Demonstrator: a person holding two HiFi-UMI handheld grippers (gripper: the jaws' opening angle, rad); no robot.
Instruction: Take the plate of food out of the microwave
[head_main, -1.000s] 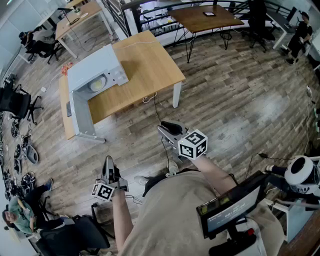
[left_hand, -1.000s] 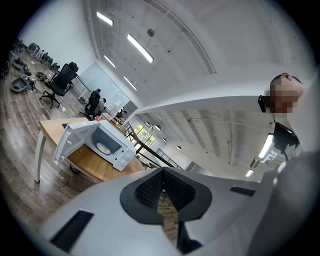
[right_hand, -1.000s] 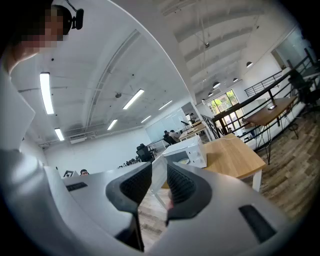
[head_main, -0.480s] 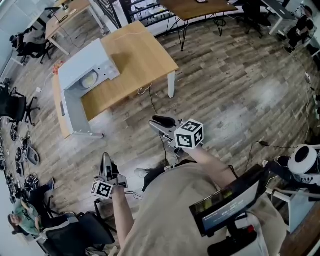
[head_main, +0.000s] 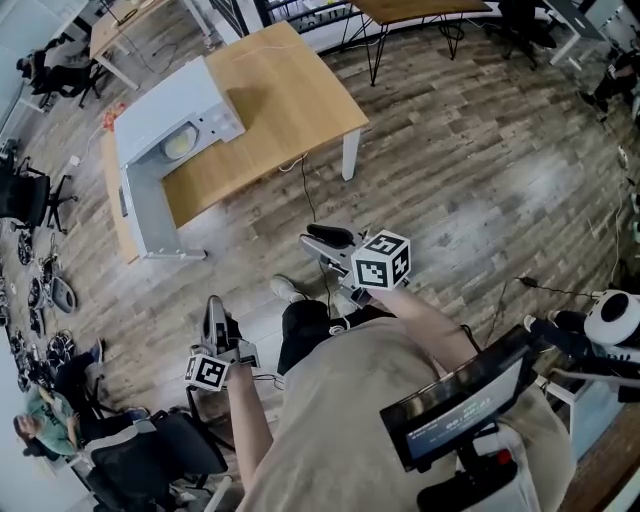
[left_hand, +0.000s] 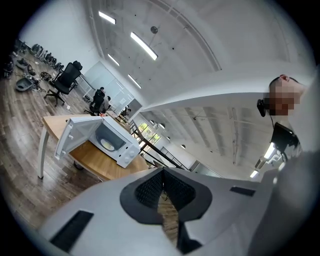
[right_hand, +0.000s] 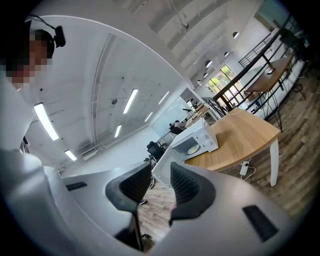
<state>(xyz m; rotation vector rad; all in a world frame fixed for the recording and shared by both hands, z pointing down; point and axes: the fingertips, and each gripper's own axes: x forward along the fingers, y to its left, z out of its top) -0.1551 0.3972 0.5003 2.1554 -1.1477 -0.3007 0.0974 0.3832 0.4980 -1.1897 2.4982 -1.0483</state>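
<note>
Plate of food (head_main: 180, 146) sitting inside the open-doored microwave (head_main: 160, 105) on a wooden table (head_main: 285, 95), well ahead of both grippers. Left gripper (head_main: 213, 304) pressing its jaws together, empty; right gripper (head_main: 309, 240) showing a narrow gap, empty. Plank floor (head_main: 250, 265) lying between.

Open-plan office / lab-type workspace. Wood-plank floor (head_main: 480, 150). Light-wood tabletop (head_main: 270, 100) on white legs, more desks (head_main: 130, 30) further back. Black swivel chairs (head_main: 28, 198) along one side, person seated (head_main: 40, 430) nearby. Cables (head_main: 310, 205) trail over floor. High white curved ceiling w/ strip lights (left_hand: 143, 46). Black metal railing (right_hand: 245, 65), big window (right_hand: 220, 76) at far end.
</note>
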